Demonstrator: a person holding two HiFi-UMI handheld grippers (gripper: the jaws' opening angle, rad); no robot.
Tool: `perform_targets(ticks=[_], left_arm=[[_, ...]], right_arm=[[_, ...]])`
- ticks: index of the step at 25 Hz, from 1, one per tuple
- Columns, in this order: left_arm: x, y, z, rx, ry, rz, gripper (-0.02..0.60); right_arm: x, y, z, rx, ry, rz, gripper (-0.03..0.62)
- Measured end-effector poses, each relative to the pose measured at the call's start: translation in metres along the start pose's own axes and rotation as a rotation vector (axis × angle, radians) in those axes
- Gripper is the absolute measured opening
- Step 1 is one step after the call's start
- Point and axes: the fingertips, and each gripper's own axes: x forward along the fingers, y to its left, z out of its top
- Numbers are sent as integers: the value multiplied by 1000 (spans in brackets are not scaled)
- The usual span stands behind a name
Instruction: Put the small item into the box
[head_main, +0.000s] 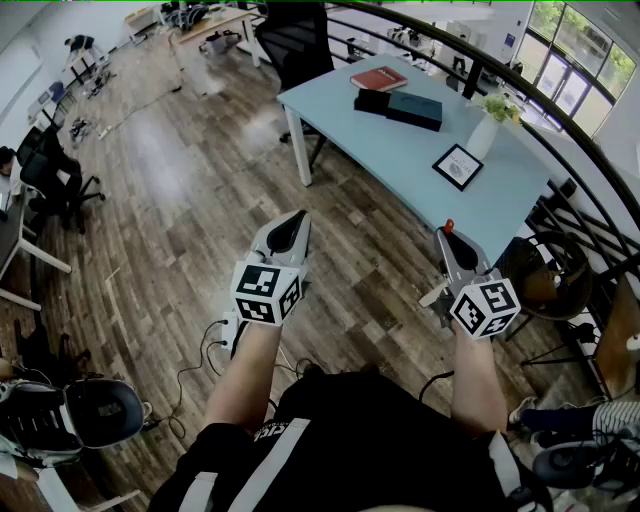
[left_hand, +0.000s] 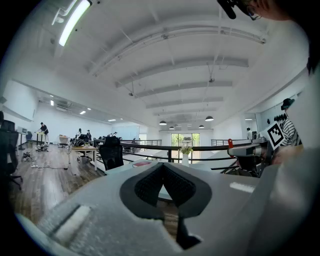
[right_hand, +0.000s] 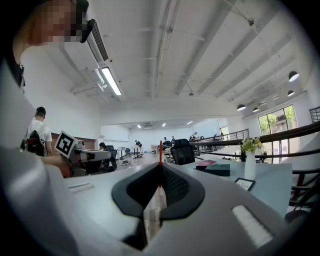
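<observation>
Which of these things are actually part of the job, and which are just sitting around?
Part of the job: right gripper, shut on a small red item; left gripper, shut and empty; dark box, probably the target, on the table.

Just lying about: red book; framed card; vase of flowers; black office chair.
</observation>
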Motion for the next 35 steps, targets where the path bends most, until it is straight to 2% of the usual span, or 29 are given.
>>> perform_targets(ticks=[11,14,27,35], left_arm=[[-1,-12,-3,1,16,10,5],[-1,-19,-4,-1,23,24,5],[-1,-70,-25,-2,63,50,5],[30,-53,-29,-13,56,35,5]], right_arm=[[-7,-3,3,-35,-4,1,9],[-12,-3,3,-28,-7,28,11],[-48,-29,-12,12,3,72,12],[-27,-44,-25,50,30,65,13]])
